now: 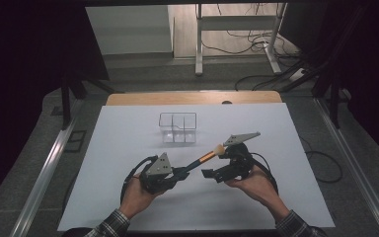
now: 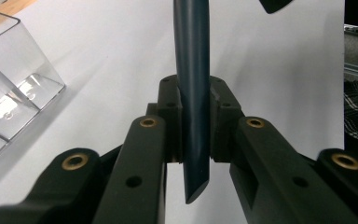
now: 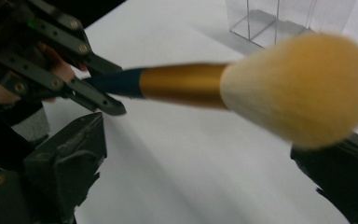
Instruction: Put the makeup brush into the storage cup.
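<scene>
I have the makeup brush (image 1: 205, 158) off the worktop (image 1: 128, 143) and in the air, so the pickup is done. What I judge is left is getting it over to the clear divided organizer (image 1: 178, 127), which stands empty farther back on the white sheet, well apart from the brush, and dropping it into one of the compartments. Whether the right side is meant to take the brush over first, I can't settle from here.

The left gripper (image 1: 180, 173) has its fingers pinching the dark blue handle (image 2: 193, 93) near its slanted end; in the left gripper view the pads sit tight on both sides of the shaft. The brush runs from there up and to the right, gold ferrule (image 3: 182, 86) then the pale bristle head (image 3: 303, 88), which hangs between the two grippers.

My left hand (image 1: 135, 192) lies low near the front edge of the worktop, gripper angled toward the centre. The right gripper (image 1: 208, 174) sits just beside it, pointing left toward the handle, its fingers spread wide with nothing pinched; in the right gripper view the bristle head floats above the gap between them, touching neither that I can see. The right hand (image 1: 256, 185) cradles the body from below.
</scene>
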Motion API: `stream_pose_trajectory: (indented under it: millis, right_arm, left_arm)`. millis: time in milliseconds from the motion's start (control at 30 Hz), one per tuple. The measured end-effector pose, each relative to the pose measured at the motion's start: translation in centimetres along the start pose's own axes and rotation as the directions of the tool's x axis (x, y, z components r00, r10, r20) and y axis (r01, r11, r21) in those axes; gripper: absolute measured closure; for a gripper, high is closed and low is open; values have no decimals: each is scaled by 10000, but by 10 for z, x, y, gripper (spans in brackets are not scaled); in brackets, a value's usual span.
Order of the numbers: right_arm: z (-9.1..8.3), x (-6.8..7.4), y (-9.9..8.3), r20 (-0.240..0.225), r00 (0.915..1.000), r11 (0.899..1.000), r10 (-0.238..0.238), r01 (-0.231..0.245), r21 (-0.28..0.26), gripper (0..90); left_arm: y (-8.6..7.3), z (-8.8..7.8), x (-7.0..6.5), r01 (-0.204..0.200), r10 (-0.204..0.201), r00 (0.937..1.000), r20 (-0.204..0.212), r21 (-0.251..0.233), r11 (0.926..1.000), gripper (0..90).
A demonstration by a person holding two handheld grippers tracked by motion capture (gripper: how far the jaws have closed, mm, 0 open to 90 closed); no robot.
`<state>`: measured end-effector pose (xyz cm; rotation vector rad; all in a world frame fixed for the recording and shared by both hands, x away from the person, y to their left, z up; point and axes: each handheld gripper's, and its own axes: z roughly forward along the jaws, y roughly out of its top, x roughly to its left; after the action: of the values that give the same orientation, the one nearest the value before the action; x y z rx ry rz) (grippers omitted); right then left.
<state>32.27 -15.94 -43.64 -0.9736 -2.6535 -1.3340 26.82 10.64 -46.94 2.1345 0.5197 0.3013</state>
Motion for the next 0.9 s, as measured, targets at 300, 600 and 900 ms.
stream_pose_trajectory:
  millis: [300, 600, 900]
  right_arm:
    - [2, 0, 3, -238, 9993, 9989, 296, -304, -369, 141]
    - [1, -7, 2, -1153, 9836, 9859, 1384, -1479, -783, 470]
    - [0, -16, -2, -3305, 8944, 9349, 3015, -3453, -817, 717]
  left_arm:
    - [0, 2, -1, -58, 58, 10000, 45, -52, 10000, 787]
    - [-1, 7, -2, -137, 136, 9999, 79, 182, 9997, 786]
    - [-2, 12, 1, -236, 221, 9995, 222, 720, 9971, 775]
